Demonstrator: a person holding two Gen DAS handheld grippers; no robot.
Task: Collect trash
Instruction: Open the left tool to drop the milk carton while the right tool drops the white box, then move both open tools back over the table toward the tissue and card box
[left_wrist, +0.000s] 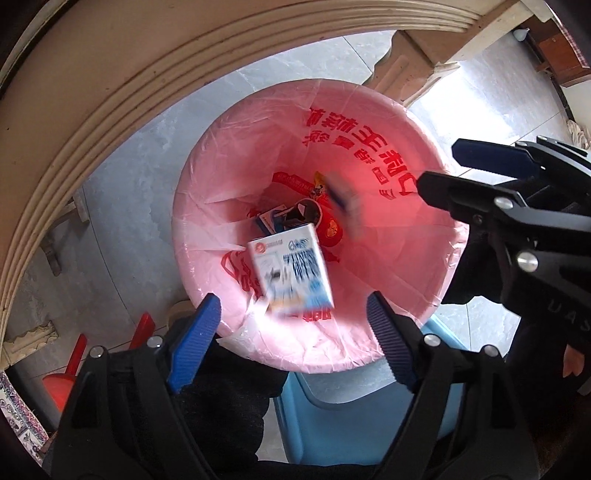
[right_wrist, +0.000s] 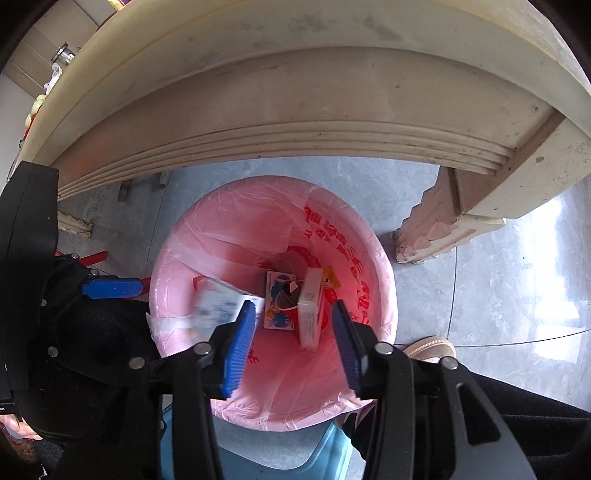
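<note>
Nearest, at 6 o'clock in each wrist view, the left gripper and right gripper hang over the bin, jaws apart and holding nothing. Between the left fingers a blurred white carton is in mid-air inside the pink liner; a second box drops at the right gripper's 12 o'clock. Deeper lie wrappers. Beyond, at 12, the table. This looks like the release step; next calls for fetching more trash.

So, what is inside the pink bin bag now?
Inside the pink bin bag: a white and blue carton, blurred, a second small box, a card with a cartoon picture and red wrappers. Whatever lies under them is covered.
</note>
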